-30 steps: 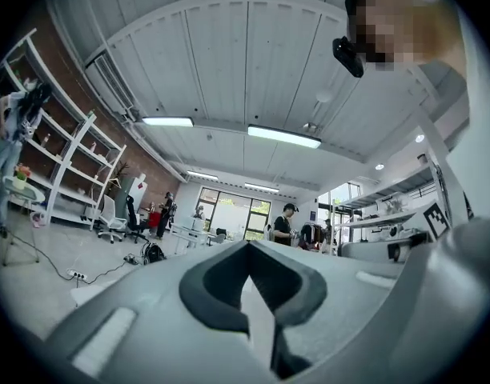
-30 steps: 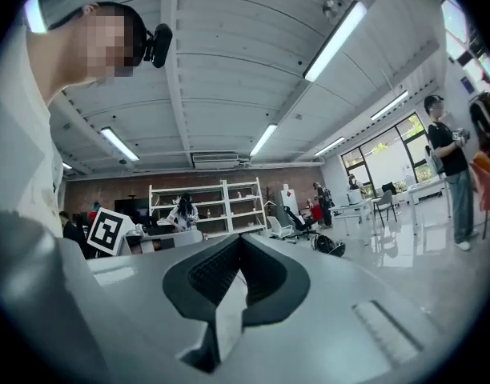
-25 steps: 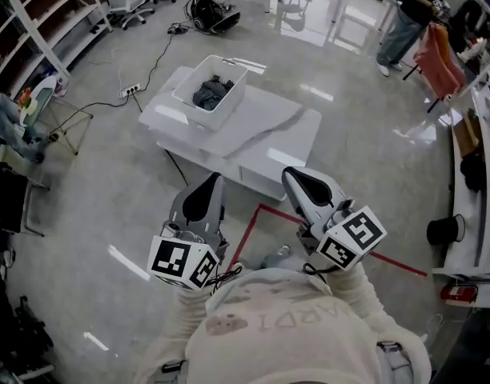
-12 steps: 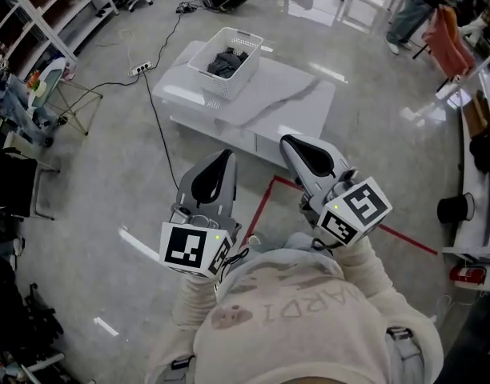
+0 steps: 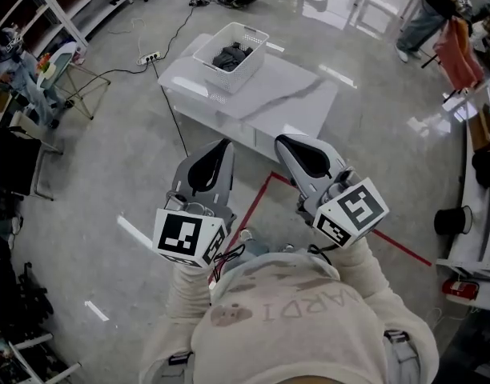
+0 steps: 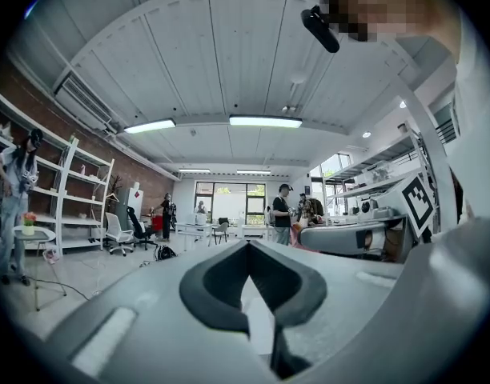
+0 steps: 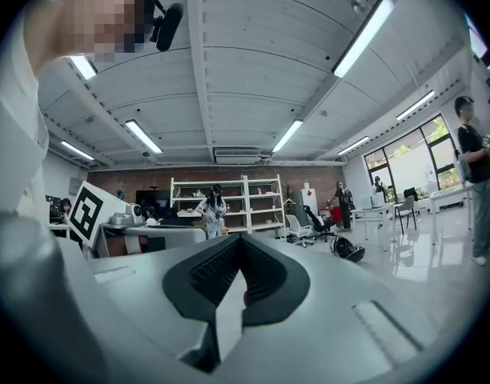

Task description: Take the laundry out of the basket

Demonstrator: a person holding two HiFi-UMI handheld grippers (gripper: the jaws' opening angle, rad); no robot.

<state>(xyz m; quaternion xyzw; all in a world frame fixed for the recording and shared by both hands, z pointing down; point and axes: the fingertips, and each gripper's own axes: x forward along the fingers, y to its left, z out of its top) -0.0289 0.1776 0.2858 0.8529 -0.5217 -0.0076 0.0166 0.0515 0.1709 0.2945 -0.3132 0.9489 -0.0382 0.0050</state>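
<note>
Left tongs: closing fully, pads meeting at the tip with nothing between them; pointing forward and up over the floor.
Right tongs: also sitting closed and gripping nothing; riding just beside the left pair, apart from it.
Marker cubes: black-and-white squares showing on the left cube and the right cube.
Writing: pale letters running across the person's top, looking like "ARDI"; the rest is not reading clearly.
Red line: running along the floor beneath the tongs.
Counter: white, standing well ahead of both tongs.
Basket: white, sitting on the counter's far left end.
Laundry: dark, lying inside the basket, well apart from the tongs.
Power strip: lying on the floor left of the counter, a cable trailing from it.
Bystander: standing at the far right.
</note>
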